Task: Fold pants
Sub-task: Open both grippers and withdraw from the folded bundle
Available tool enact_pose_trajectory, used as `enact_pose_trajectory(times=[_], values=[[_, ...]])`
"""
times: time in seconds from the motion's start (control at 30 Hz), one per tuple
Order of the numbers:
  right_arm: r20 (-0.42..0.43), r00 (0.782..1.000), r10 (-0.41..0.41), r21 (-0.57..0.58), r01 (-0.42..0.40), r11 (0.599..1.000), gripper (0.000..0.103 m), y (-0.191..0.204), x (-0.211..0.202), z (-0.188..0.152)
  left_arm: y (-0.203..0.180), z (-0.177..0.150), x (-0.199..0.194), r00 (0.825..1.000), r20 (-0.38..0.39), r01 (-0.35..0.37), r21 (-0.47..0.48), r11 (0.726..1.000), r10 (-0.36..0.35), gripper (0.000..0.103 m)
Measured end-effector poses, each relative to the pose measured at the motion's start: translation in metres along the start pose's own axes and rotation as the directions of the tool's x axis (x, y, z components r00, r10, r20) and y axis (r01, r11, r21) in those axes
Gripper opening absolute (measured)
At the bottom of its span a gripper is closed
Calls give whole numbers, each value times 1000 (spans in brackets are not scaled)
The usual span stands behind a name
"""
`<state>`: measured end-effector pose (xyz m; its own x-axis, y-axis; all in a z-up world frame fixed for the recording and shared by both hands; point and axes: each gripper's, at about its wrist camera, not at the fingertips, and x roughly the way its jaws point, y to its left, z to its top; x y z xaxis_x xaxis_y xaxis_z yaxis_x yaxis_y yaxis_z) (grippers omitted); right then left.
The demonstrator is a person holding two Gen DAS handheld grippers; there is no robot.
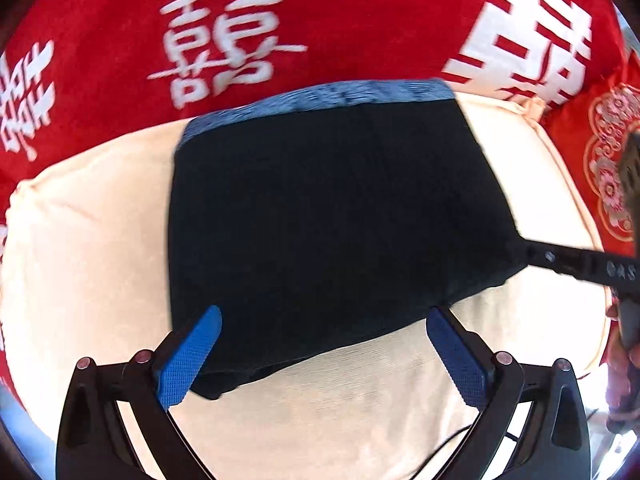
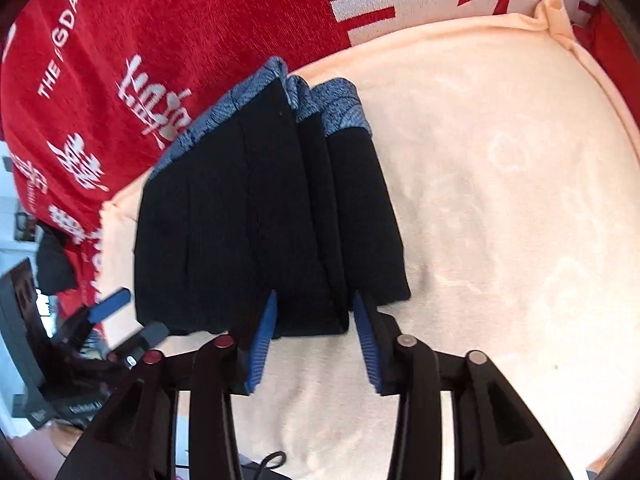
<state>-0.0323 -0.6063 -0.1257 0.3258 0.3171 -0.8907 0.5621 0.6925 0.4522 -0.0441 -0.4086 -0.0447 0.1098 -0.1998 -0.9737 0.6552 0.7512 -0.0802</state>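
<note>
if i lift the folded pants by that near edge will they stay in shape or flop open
The pants will probably flop: several soft layers show at the gray waistband, loosely stacked. They look light, thin knit. On the plush cream blanket, a push would likely bunch them, not slide them. Both grippers' fingers are open, gripping nothing.

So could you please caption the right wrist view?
Open right hand-held gripper at the edge of folded black pants on a cream cushion.
</note>
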Motion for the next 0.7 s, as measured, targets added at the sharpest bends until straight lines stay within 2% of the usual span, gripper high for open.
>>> enact_pose_trajectory(times=[0.07, 0.2, 0.27, 0.5, 0.63, 0.7], values=[[-23, 996, -86, 5, 87, 996, 76, 1, 2, -5, 11, 3, -1, 1000, -17, 2, -15, 1000, -3, 103], [-61, 983, -174, 21, 175, 984, 76, 1, 3, -26, 34, 10, -2, 998, -58, 6, -50, 999, -9, 103], [-62, 980, -188, 33, 190, 981, 78, 5, 1, -36, 46, 12, -6, 998, -65, 9, -64, 998, -13, 103], [-50, 985, -166, 96, 170, 981, 83, 36, -2, -68, 78, 7, -14, 994, -106, 3, -79, 997, -12, 103], [-43, 988, -148, 111, 152, 982, 85, 63, 1, -82, 91, 1, -18, 991, -133, -6, -44, 999, 0, 103], [-41, 989, -140, 116, 144, 983, 85, 76, 2, -88, 98, -2, -22, 991, -134, 12, -39, 999, -17, 103]])
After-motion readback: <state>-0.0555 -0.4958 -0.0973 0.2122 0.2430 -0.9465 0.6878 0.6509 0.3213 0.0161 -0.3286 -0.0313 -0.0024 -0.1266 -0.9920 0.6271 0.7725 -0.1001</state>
